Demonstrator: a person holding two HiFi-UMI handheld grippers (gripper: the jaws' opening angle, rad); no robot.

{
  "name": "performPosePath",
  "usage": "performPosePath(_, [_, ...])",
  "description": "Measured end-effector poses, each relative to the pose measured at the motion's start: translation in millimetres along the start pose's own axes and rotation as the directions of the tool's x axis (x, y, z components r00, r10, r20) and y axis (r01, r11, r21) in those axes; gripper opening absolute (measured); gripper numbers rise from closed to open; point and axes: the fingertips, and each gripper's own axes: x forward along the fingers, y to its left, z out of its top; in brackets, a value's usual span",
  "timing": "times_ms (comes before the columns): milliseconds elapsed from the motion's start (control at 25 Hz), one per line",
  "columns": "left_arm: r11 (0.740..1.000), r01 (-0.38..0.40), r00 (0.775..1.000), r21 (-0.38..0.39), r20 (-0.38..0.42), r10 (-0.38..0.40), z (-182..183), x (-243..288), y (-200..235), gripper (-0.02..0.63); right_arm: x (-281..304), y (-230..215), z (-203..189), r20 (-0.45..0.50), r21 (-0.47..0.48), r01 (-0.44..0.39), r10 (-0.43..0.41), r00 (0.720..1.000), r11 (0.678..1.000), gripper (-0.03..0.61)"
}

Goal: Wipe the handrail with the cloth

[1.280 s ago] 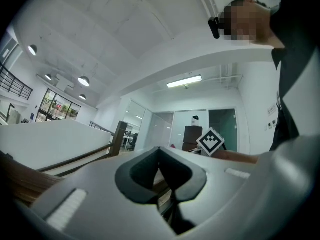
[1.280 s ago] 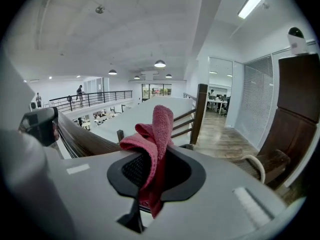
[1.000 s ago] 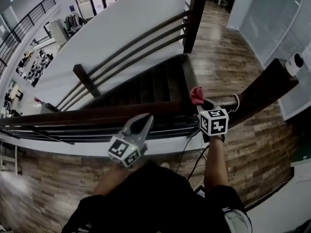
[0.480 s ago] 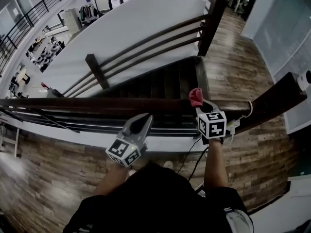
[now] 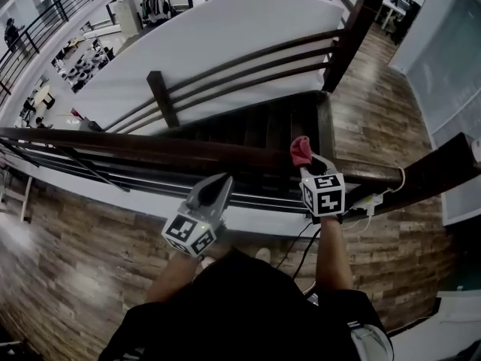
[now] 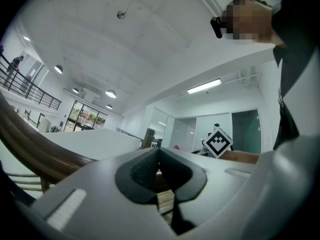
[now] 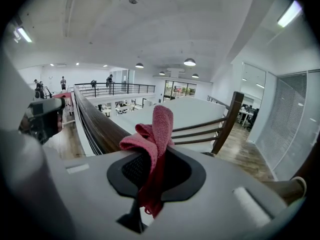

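Over the stairwell, seen from the head view, the dark handrail runs from left to right in front of the person, and the right gripper reaches over it with the red cloth bunched at its tip, above the rail's top face. Whether the fabric actually presses on the wood cannot be told from here. The left gripper hangs on the person's side of the rail, lower and apart from the cloth, probably kept back so that only one tool works the wood. Looking along the left gripper, its fingers are together with nothing between the dark pads; only a sliver of floor shows through the gap beneath them. The handrail sweeps past at the left, untouched by this tool, which looks idle. Looking along the right gripper, its fingers are clamped on the cloth: one fold is pinched between the pads, a tail hangs below them, and a soft tuft stands out beyond the tips. That grip seems meant to let fabric rather than plastic meet the handrail, which runs away to the left just behind the tuft, so a sweep along it would take the cloth with it.
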Motion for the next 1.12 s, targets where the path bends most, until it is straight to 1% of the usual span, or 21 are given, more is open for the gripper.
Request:
performPosePath(200, [0.999,-0.035,0.999,0.016,0.005,0.035,8,-21,19,0.0,9,29,12,0.006,-0.004,-0.048,0.048,0.999,0.999,0.051])
performPosePath(320, [0.998,-0.062,0.998,0.023,0.012,0.062,14,-35,33,0.0,17,51,20,0.002,-0.048,-0.06,0.06,0.998,0.997,0.051])
performPosePath(480, [0.995,-0.098,0.995,0.035,0.018,0.097,18,-52,51,0.0,30,77,30,-0.007,-0.144,-0.054,0.053,0.999,0.988,0.051])
performPosePath(560, [0.993,-0.115,0.993,0.037,0.017,0.115,18,-59,60,0.0,36,89,36,-0.004,-0.169,-0.059,0.059,0.998,0.984,0.051])
performPosePath(880, [0.982,-0.186,0.982,0.038,0.041,0.185,27,-102,97,0.0,57,125,53,-0.017,-0.2,-0.08,0.078,0.997,0.977,0.051])
performPosePath(1120, [0.974,-0.227,0.973,0.024,0.048,0.226,30,-135,121,0.0,73,148,63,-0.014,-0.222,-0.063,0.061,0.998,0.973,0.051])
